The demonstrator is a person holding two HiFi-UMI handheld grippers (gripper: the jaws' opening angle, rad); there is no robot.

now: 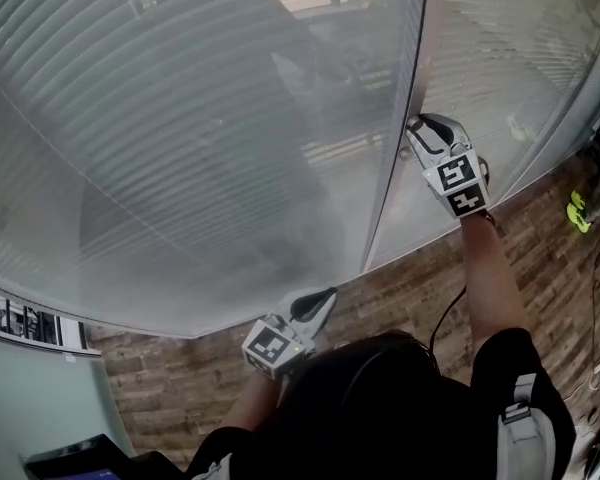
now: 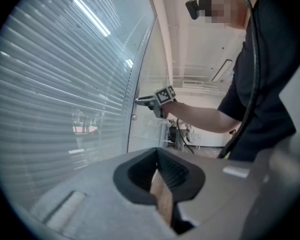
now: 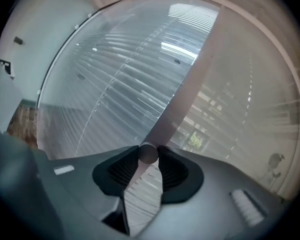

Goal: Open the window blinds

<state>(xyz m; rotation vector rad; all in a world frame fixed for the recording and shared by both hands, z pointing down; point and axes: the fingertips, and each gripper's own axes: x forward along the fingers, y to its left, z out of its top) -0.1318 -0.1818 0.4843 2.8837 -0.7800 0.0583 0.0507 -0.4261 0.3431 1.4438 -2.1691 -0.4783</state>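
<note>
Blinds (image 1: 180,118) are thin, flat-slatted; right hand-held gripper (image 3: 149,154) clamps smooth round wand (image 3: 182,84); left hand-held gripper (image 2: 158,159) closed, empty.

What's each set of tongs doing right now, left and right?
Left tongs: closed, empty.
Right tongs: closed on the blind wand.

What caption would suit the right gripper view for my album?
Right gripper clamped on the wand of the window blinds.

Right gripper (image 1: 418,125) raised on extended arm, jaws clamped on rod (image 3: 190,91); left gripper (image 1: 327,296) low, level, jaws together.
</note>
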